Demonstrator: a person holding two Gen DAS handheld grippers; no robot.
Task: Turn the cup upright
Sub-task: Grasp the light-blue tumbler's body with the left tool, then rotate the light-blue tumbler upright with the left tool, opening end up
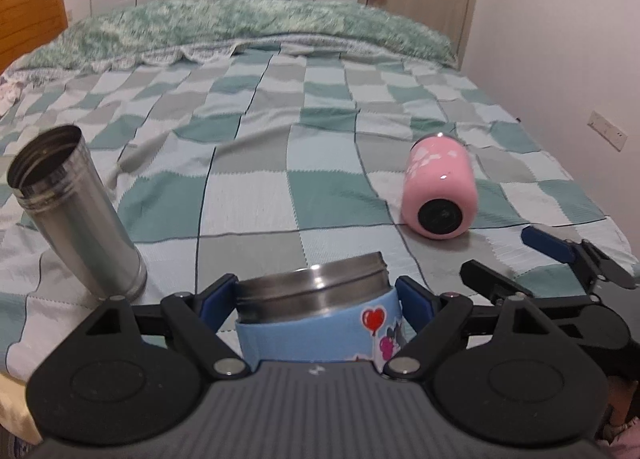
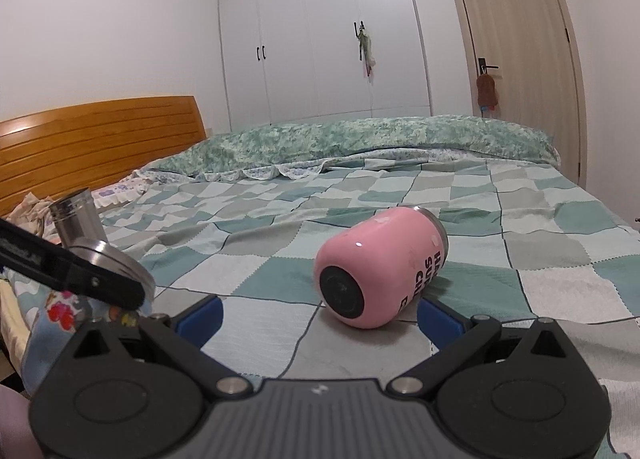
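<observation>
My left gripper (image 1: 316, 305) is shut on a blue cartoon-print cup (image 1: 316, 331) with a steel rim, held upright with its mouth up at the bed's near edge. The cup also shows in the right wrist view (image 2: 116, 263). A pink cup (image 1: 440, 187) lies on its side on the checked bedspread, black base toward me. In the right wrist view the pink cup (image 2: 380, 267) lies just ahead of my right gripper (image 2: 320, 315), which is open and empty, its blue pads either side of the cup's base without touching. The right gripper also shows in the left wrist view (image 1: 516, 259).
A tall open steel tumbler (image 1: 76, 215) stands upright at the left, also in the right wrist view (image 2: 78, 219). The checked bedspread (image 1: 280, 139) covers the bed, with a green quilt (image 2: 360, 139) along the far side. A wooden headboard (image 2: 100, 139) is at the left, wardrobe and door behind.
</observation>
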